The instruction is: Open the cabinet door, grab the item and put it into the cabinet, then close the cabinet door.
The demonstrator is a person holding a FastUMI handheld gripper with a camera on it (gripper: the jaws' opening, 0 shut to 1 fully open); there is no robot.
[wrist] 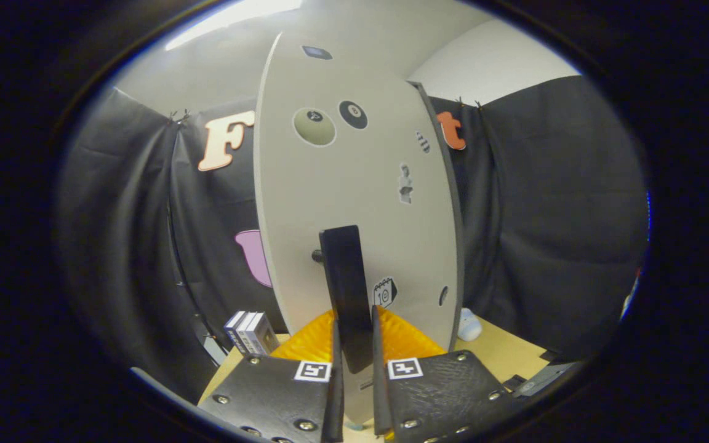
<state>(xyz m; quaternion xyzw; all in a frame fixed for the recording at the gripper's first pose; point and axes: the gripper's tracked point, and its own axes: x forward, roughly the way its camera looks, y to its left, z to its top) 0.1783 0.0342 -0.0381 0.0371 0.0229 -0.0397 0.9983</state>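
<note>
The white cabinet door (pixel 354 203) rises straight ahead of me, dotted with small stickers. Its black bar handle (pixel 345 295) stands upright on the door and runs down between my two orange fingers (pixel 317 338). My gripper (pixel 354 335) is shut on that handle, one finger pressing each side. The door's dark edge (pixel 447 203) shows on its right side, so it stands at an angle to me.
A small stack of boxes (pixel 250 332) sits on the wooden tabletop (pixel 502 351) left of the door. A pale rounded object (pixel 469 325) lies on the table just right of the door's lower edge. Black cloth walls close in on both sides.
</note>
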